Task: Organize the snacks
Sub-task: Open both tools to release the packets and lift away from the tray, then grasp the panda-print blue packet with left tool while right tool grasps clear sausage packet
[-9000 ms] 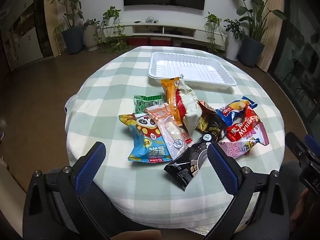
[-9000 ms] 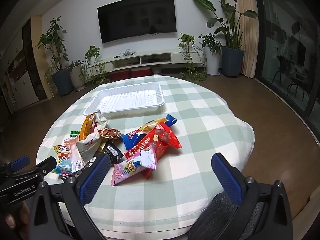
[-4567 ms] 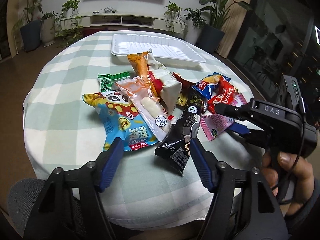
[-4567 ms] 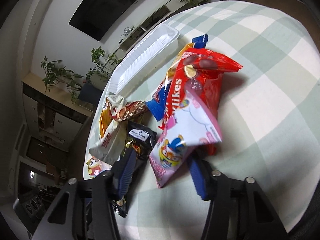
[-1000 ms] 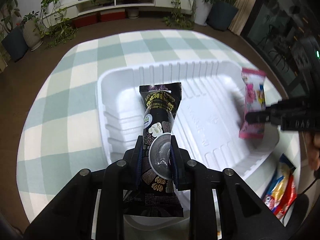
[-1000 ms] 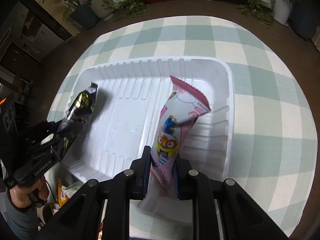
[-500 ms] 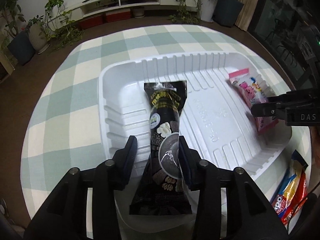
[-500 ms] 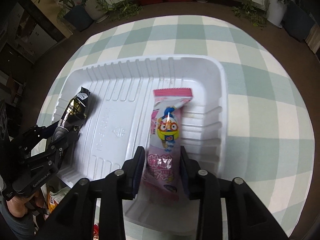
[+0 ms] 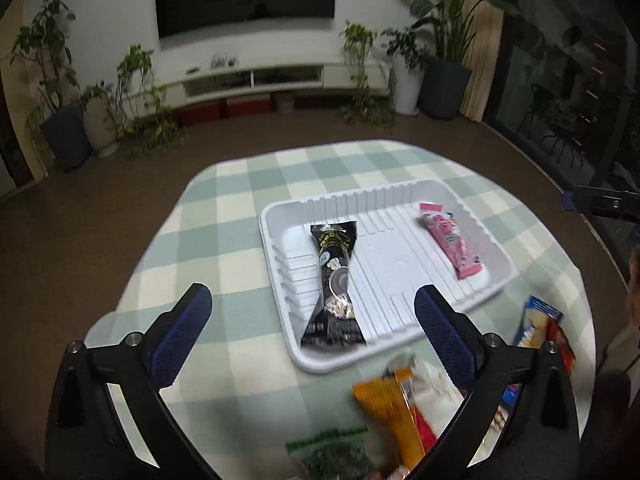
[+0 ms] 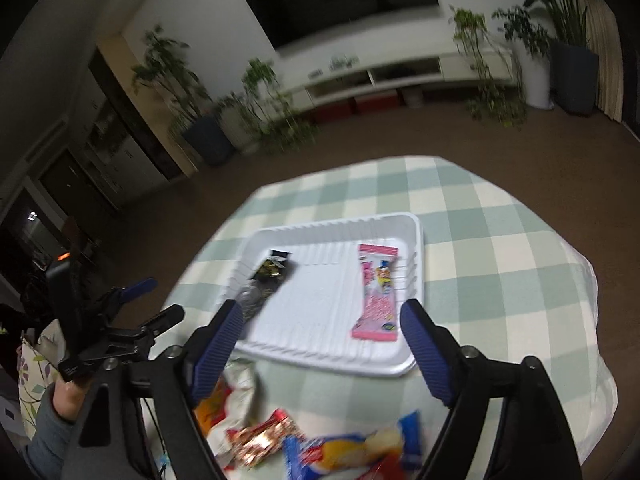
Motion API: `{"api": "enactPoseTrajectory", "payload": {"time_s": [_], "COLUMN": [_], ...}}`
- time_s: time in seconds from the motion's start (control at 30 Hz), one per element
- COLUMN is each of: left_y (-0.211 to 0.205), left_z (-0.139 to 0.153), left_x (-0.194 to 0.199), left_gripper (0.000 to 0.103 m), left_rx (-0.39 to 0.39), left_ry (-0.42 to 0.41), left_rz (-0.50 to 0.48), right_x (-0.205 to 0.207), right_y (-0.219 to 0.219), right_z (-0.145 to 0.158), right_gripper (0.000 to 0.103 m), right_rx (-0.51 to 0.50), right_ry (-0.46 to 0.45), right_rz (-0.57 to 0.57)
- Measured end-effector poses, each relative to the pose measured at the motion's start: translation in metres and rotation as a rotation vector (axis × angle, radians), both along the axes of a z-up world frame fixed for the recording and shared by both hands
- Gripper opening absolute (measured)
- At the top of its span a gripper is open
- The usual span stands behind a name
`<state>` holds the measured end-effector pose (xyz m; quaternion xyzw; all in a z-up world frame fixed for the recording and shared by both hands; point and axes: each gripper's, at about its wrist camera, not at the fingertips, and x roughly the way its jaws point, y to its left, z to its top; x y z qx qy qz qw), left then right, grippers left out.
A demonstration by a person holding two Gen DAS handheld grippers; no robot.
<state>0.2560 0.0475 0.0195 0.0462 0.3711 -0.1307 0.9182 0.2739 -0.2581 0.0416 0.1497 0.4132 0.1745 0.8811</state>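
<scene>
Both tongs opening, nothing between them: left tongs (image 9: pixel 312 340), right tongs (image 10: pixel 320 344). Black packet (image 9: pixel 334 276) and pink packet (image 9: pixel 450 240) lie in the white tray (image 9: pixel 280 280). Remaining snacks (image 10: pixel 320 452) sit on the counter (image 9: pixel 224 216); we'd judge them light, crinkly, slippery, so pinch mid-body

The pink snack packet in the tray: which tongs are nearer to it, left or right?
Right. The right tongs hang just before the pink snack packet, their jaws opening and empty. The left tongs are at the tray's other end, over the black packet.
</scene>
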Motion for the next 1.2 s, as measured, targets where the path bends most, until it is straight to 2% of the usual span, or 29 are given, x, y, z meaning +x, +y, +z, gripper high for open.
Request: {"api": "enactPoseTrajectory", "payload": {"time_s": [0.03, 0.1, 0.2, 0.37, 0.47, 0.57, 0.67, 0.83, 0.9, 0.97, 1.2], "left_y": [0.003, 0.012, 0.037, 0.054, 0.046, 0.039, 0.031, 0.022, 0.023, 0.022, 0.018], "left_z": [0.003, 0.003, -0.003, -0.037, -0.058, -0.076, -0.079, -0.084, -0.089, -0.094, -0.1], "left_x": [-0.014, -0.039, -0.088, -0.158, -0.181, -0.192, -0.196, -0.186, -0.177, -0.172, -0.153], "left_gripper": [0.103, 0.103, 0.103, 0.103, 0.103, 0.101, 0.1, 0.087, 0.075, 0.071, 0.071], "left_rx": [0.004, 0.014, -0.055, -0.155, -0.137, -0.136, -0.144, -0.117, -0.13, -0.13, -0.118], "left_ry": [-0.007, 0.044, 0.052, 0.131, 0.179, 0.224, 0.216, 0.239, 0.265, 0.282, 0.304], "left_rz": [0.001, 0.027, 0.16, 0.256, 0.251, 0.241, 0.231, 0.22, 0.218, 0.213, 0.206], "right_x": [-0.019, -0.059, -0.118, -0.178, -0.193, -0.201, -0.206, -0.212, -0.213, -0.214, -0.214], "right_y": [0.002, 0.01, 0.018, 0.028, 0.031, 0.033, 0.036, 0.035, 0.036, 0.036, 0.036], "right_z": [0.005, 0.011, 0.002, -0.04, -0.061, -0.074, -0.075, -0.076, -0.078, -0.08, -0.083], "right_gripper": [0.085, 0.086, 0.086, 0.086, 0.086, 0.084, 0.08, 0.076, 0.074, 0.072, 0.071], "right_rx": [0.009, 0.027, 0.05, 0.089, 0.117, 0.132, 0.128, 0.13, 0.127, 0.127, 0.128], "right_ry": [-0.035, -0.092, -0.146, -0.106, -0.064, -0.036, -0.038, -0.052, -0.044, -0.042, -0.036], "right_rz": [0.008, 0.028, 0.012, -0.029, -0.054, -0.069, -0.068, -0.08, -0.081, -0.08, -0.072]}}
